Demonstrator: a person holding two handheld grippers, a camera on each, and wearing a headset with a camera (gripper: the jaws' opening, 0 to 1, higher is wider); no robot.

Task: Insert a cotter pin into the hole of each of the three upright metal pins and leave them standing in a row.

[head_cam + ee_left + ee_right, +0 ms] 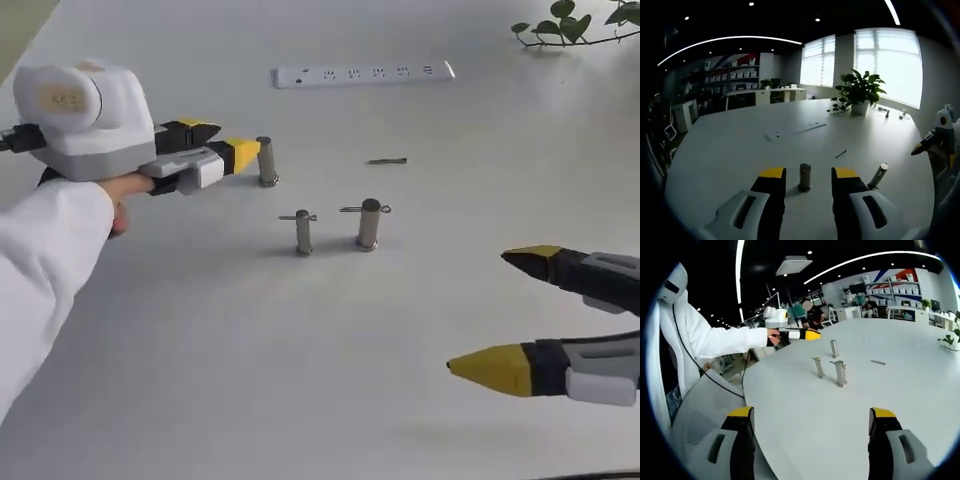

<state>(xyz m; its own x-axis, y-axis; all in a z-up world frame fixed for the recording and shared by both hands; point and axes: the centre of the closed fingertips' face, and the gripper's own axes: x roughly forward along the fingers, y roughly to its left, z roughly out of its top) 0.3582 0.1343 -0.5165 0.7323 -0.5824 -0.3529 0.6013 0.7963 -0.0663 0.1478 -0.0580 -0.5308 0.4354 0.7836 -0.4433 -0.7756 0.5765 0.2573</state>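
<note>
Three upright metal pins stand on the white table. The far left pin [266,161] [805,176] has no cotter pin through it. My left gripper [225,140] [809,175] is open, its yellow tips level with this pin and just short of it. The other two pins [304,231] [369,223] each carry a cotter pin through the top. A loose cotter pin [386,160] [878,362] lies flat behind them. My right gripper [510,310] [810,415] hangs wide open and holds nothing, nearer the table's front and to the right of the pins.
A white power strip [365,73] lies at the back of the table. Plant leaves [575,25] reach in at the far right corner. A person's white sleeve [45,270] holds the left gripper.
</note>
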